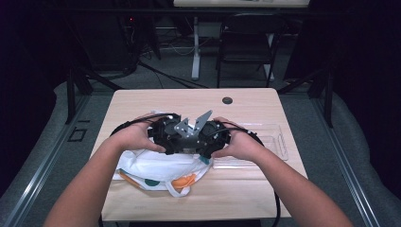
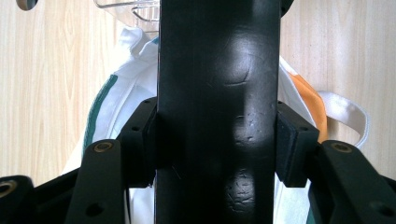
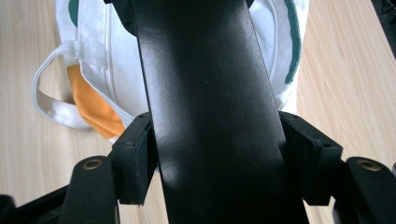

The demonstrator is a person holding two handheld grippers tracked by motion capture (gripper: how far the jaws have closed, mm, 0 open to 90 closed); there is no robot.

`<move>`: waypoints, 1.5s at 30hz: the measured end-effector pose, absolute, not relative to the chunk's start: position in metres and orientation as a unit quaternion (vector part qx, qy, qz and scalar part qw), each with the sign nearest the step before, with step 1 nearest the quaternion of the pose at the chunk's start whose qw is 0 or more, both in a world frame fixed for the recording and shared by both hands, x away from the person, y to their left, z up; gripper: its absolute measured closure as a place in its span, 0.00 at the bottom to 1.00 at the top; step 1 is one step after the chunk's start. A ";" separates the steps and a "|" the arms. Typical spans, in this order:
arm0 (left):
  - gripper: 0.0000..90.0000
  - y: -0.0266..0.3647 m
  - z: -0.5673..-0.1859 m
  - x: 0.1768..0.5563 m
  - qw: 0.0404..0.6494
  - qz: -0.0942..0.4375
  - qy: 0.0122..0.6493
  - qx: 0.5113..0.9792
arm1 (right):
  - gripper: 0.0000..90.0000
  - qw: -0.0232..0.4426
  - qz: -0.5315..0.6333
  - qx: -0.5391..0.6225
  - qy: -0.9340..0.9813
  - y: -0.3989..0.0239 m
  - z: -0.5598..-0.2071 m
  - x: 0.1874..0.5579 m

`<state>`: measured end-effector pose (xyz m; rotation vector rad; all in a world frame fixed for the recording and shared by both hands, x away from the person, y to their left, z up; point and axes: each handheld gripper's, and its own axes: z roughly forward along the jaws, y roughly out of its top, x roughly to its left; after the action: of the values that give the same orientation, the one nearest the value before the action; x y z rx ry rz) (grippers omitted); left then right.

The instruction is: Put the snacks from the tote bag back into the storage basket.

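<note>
Black slab [image 2: 215, 93] sits right in front of me, crossways between my jaws. My left gripper [image 2: 215, 147] clamps it by both edges at a fairly wide spread. My right gripper [image 3: 219, 156] brackets it too, its pads seemingly against both edges. I hold it above the white bag [image 1: 151, 165] on the table [image 1: 142, 104]. It isn't bagged yet, nor laid in the clear tray [image 1: 279, 142]; I judge the placing remains.
</note>
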<state>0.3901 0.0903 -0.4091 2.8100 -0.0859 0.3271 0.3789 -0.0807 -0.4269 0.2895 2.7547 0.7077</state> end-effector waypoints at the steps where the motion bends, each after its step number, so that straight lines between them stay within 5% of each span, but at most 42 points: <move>1: 0.48 0.090 -0.408 0.391 0.146 0.119 -0.037 0.981 | 0.37 0.143 0.244 0.101 0.954 -0.081 -0.427 0.379; 45: 0.39 0.094 -0.408 0.394 0.184 0.128 -0.021 0.974 | 0.46 0.105 0.244 0.103 0.958 -0.089 -0.430 0.387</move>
<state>0.3936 0.0941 -0.4083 2.7477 -0.0589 0.3600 0.3871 -0.0890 -0.4297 0.3044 2.8240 0.7203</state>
